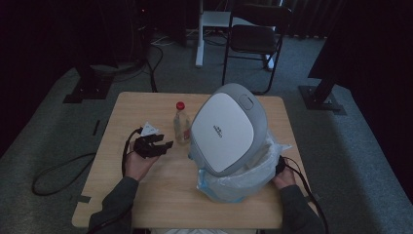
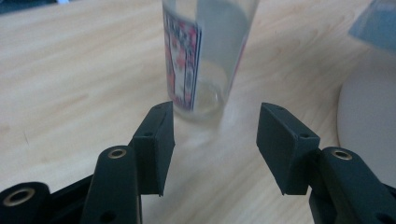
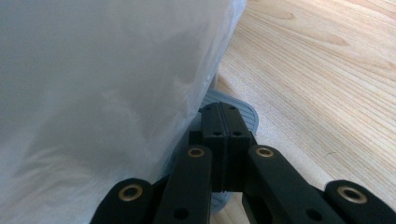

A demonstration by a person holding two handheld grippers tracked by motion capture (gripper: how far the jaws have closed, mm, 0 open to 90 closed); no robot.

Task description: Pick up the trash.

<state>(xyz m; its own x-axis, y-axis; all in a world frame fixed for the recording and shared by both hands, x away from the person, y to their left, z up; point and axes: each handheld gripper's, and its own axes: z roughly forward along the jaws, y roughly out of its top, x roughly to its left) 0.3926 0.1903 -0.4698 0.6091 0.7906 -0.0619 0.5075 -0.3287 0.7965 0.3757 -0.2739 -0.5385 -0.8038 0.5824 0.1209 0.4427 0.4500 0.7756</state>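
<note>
Left jaws: we are seeing our left gripper [image 2: 215, 147] standing open, its two black pads well apart with bare bench between them and nothing clamped.
Left gripper place: we are holding it [image 1: 155, 146] over the left half of the bench, pointing toward the bottle.
Bottle: we are looking at a clear bottle [image 2: 205, 56] standing upright just beyond the pad tips, not touching them; its printed label is facing the left pad.
Bottle on the bench: we are finding it [image 1: 181, 124] with a red cap, standing between the left gripper and the bin, close beside the bin's lid.
Right jaws: we are seeing our right gripper [image 3: 223, 140] shut tight, pad against pad, with nothing showing between them.
Right gripper place: we are keeping it [image 1: 281, 165] low at the bin's right side, its tips over a grey ribbed pedal [image 3: 243, 114] at the bin's foot.
Bin liner: we are seeing a translucent plastic bag [image 3: 102, 93] hanging right beside the shut jaws.
Bin: we are seeing the grey and white bin [image 1: 229, 131] with its lid tilted up.
Bench: we are working on a light wooden bench [image 1: 146, 200].
</note>
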